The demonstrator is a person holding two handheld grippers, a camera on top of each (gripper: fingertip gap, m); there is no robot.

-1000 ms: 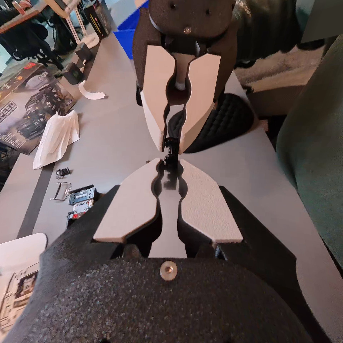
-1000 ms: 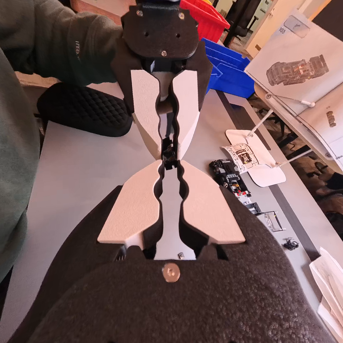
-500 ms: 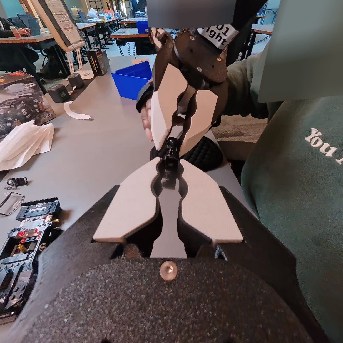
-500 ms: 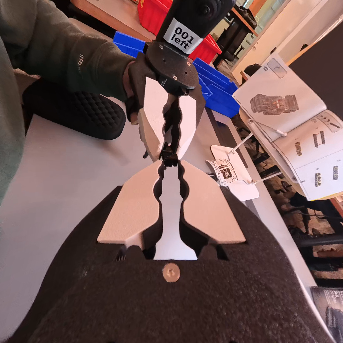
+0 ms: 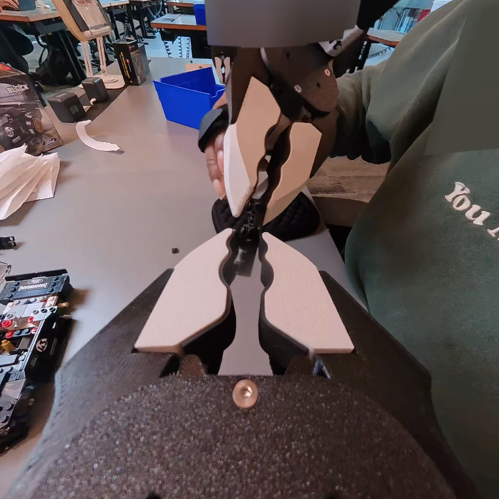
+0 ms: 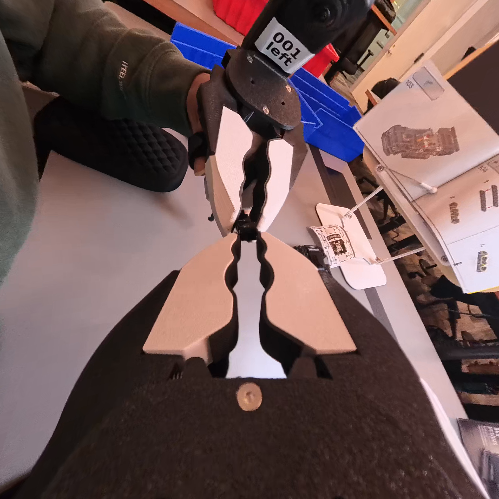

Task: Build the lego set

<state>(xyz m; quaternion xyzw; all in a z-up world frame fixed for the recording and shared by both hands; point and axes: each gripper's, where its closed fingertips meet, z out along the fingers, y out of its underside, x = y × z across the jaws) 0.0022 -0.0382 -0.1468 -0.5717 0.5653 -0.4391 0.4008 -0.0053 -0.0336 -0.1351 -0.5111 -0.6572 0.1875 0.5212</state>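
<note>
Above grey table, we clamp both grippers, left and right, tip to tip on small black lego piece; next, likely press halves together squarely.

- flat grey table with a smooth matte top
- partly built black lego car on the near left
- tiny loose black brick mid-table
- crumpled white paper on the left
- torn white paper strip further back
- blue plastic bin at the far end
- black quilted pad at the table edge
- dark printed cardboard box far left
- white stand base with a curled sticker sheet on it
</note>
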